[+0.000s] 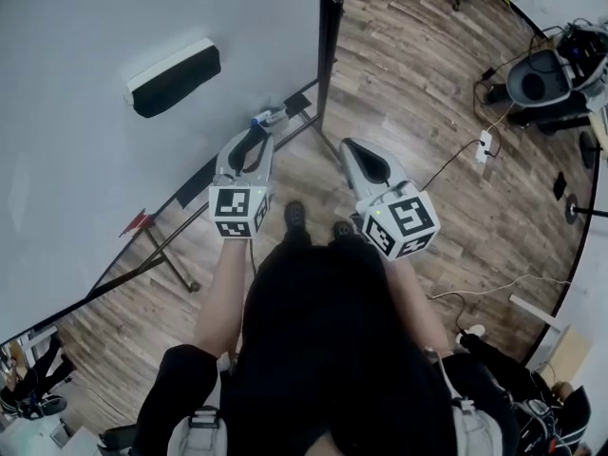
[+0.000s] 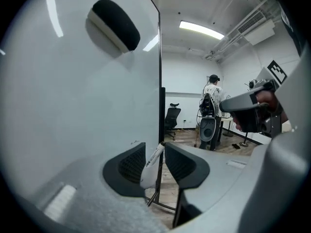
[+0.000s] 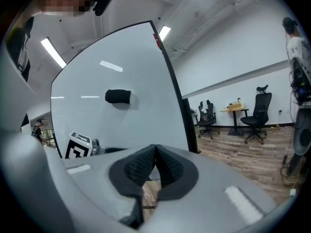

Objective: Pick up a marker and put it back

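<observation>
A white marker (image 2: 151, 163) with a blue end (image 1: 269, 117) lies tilted at the whiteboard's (image 1: 95, 160) lower edge. My left gripper (image 1: 255, 133) reaches to it with the marker between its jaws. The barrel (image 2: 151, 163) leans by the left pad and a gap shows on the right side, so the left gripper (image 2: 154, 149) stands open around it. To the right, away from the board, my right gripper (image 1: 353, 145) is held over the wooden floor. Its pads (image 3: 146, 166) meet with nothing between them. A black eraser (image 1: 174, 78) sticks to the board higher up.
The whiteboard's black frame edge (image 1: 328, 55) and stand legs (image 1: 161, 245) run close to the left gripper. A power strip (image 1: 484, 145) with cables lies on the floor at right. A person (image 2: 212, 89) stands at the room's far end, and office chairs (image 3: 255, 113) stand along the back wall.
</observation>
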`<move>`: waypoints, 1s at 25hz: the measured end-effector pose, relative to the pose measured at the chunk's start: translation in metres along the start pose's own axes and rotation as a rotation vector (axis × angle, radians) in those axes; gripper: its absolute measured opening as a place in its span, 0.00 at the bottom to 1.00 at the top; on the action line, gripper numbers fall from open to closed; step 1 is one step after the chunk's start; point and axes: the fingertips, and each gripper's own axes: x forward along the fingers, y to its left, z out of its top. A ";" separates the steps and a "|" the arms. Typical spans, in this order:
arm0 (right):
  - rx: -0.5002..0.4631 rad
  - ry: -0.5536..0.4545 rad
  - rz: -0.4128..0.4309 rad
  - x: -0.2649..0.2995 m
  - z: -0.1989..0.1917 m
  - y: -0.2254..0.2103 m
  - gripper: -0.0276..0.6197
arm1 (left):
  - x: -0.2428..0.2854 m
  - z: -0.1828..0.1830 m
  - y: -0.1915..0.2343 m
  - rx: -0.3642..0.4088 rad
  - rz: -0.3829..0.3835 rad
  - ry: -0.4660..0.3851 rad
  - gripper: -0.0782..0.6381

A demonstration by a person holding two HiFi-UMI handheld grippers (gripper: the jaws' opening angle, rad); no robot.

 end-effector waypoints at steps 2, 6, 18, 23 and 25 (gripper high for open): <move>-0.010 -0.005 0.032 -0.010 0.003 0.000 0.05 | -0.009 0.004 -0.009 -0.003 0.032 -0.008 0.29; -0.029 -0.008 0.085 -0.035 0.005 -0.002 0.05 | -0.026 0.005 -0.038 -0.021 0.078 -0.016 0.28; -0.059 -0.023 0.284 -0.095 -0.001 0.012 0.05 | -0.093 0.025 -0.125 -0.043 0.184 -0.096 0.26; -0.065 0.020 0.418 -0.103 -0.008 0.037 0.05 | -0.124 0.030 -0.140 -0.070 0.249 -0.132 0.24; -0.073 0.028 0.454 -0.104 -0.010 0.046 0.05 | -0.135 0.030 -0.143 -0.080 0.273 -0.141 0.23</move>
